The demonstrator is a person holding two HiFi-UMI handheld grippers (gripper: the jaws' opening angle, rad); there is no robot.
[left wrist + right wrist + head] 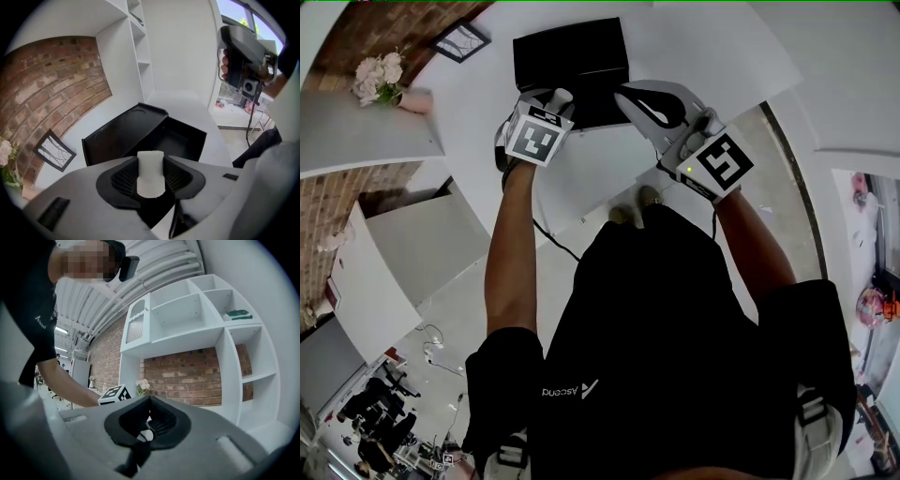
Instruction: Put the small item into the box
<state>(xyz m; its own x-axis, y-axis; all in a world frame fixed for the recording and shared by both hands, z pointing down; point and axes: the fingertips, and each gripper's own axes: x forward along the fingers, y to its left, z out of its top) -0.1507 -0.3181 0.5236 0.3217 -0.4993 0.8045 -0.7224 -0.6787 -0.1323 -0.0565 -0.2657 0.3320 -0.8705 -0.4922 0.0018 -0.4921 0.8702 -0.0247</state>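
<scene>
A small white cylinder-like item (150, 174) stands upright between the jaws of my left gripper (150, 161), which is shut on it. Just beyond it an open black box (183, 140) rests on the white table, its lid (123, 131) raised at the left. In the head view the box (570, 58) lies at the top centre, and the left gripper (560, 96) hovers at its near edge. My right gripper (630, 97) is raised beside the box's right side, its jaws together with nothing between them (150, 398). It points away toward a shelf unit.
A black-framed picture (461, 40) lies on the white table (712, 47) left of the box, with pale flowers (380, 78) further left. White wall shelves (211, 324) against brick hold a green object (238, 314). The person stands at the table's near edge.
</scene>
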